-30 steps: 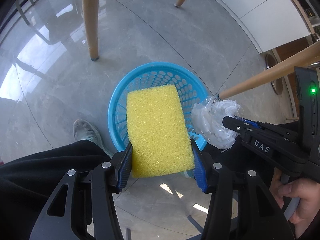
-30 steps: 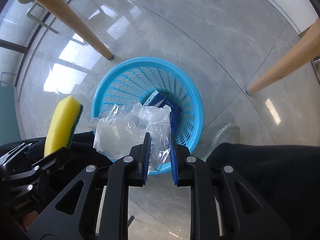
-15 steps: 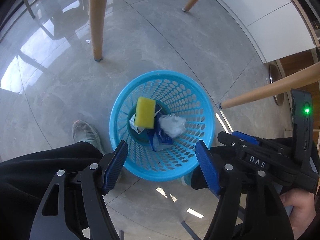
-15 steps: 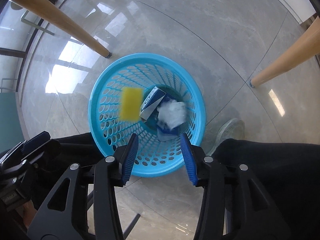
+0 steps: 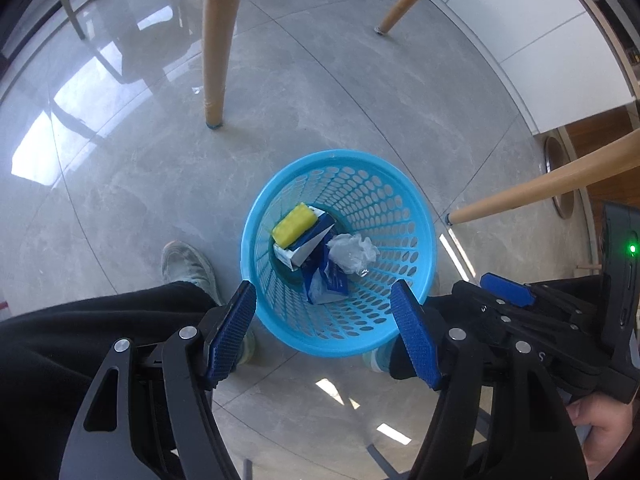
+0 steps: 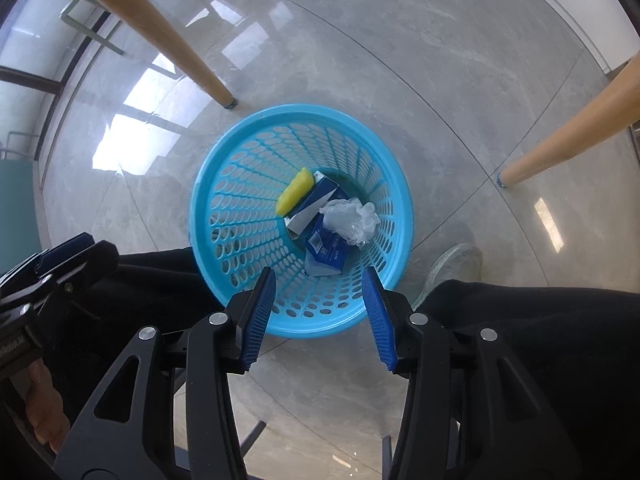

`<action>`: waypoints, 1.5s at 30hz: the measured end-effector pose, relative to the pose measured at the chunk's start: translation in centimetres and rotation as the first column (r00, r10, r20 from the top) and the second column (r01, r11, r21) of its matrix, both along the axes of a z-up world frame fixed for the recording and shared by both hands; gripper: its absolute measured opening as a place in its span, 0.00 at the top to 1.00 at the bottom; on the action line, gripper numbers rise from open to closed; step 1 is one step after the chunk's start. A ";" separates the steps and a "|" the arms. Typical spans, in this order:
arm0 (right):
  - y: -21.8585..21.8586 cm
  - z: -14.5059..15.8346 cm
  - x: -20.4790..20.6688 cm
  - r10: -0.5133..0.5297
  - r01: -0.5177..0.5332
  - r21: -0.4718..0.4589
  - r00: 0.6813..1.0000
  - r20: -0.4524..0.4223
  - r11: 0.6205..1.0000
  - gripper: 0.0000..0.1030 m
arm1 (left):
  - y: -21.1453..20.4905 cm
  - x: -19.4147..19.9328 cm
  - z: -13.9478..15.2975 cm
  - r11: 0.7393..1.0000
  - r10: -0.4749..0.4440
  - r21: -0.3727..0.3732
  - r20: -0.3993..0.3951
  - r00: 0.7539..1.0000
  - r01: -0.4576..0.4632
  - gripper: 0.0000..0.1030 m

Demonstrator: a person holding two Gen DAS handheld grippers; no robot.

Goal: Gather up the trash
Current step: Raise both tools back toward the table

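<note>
Below both hand-held grippers — sponge (image 5: 293, 221), wrapper (image 5: 352, 253) inside basket (image 5: 416, 216).

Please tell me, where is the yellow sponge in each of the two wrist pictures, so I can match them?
Left wrist: the sponge lies in the basket, near picture centre, upper left among the trash, on a blue carton.
Right wrist: the sponge is in the basket, above centre, again left of the carton.
Shared landmark: the crumpled plastic at the carton's right.
</note>
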State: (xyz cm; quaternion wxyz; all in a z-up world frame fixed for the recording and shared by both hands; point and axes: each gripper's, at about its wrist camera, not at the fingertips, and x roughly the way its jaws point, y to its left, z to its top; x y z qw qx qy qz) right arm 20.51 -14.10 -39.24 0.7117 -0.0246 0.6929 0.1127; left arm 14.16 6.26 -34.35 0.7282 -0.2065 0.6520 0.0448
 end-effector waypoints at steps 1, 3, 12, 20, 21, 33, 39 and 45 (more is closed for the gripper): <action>0.1 0.5 -0.2 0.009 -0.009 -0.003 1.000 0.011 1.000 0.52 | 0.1 -0.2 0.3 1.000 0.000 0.010 0.007 1.000 0.000 0.33; 0.1 1.2 -0.6 0.024 -0.023 -0.009 0.999 0.029 1.000 0.52 | 0.4 -0.6 0.9 0.999 -0.002 0.043 0.020 1.000 0.001 0.33; 0.8 4.5 -3.1 0.073 -0.073 -0.003 0.993 0.088 0.997 0.44 | 0.6 -2.7 3.1 0.985 -0.004 0.175 0.039 0.999 -0.003 0.30; 0.1 8.8 -7.0 0.108 -0.111 0.004 0.978 0.178 0.994 0.36 | -0.7 -5.6 6.9 0.980 -0.058 0.194 0.126 0.990 0.033 0.27; -0.1 9.4 -7.7 0.105 -0.106 -0.001 0.976 0.193 0.994 0.35 | -0.9 -6.0 7.6 0.977 -0.068 0.211 0.140 0.988 0.037 0.26; -1.8 17.2 -13.6 0.157 -0.167 -0.002 0.925 0.345 0.986 0.26 | -1.7 -10.4 13.0 0.956 -0.106 0.290 0.243 0.964 0.032 0.20; -2.8 23.1 -16.1 0.153 -0.176 0.005 0.869 0.472 0.984 0.21 | -1.6 -12.6 17.2 0.947 -0.129 0.322 0.338 0.932 0.014 0.13; -3.3 29.1 -16.6 0.100 -0.167 0.062 0.807 0.582 0.984 0.17 | -2.2 -13.2 20.7 0.936 -0.155 0.352 0.431 0.889 -0.007 0.07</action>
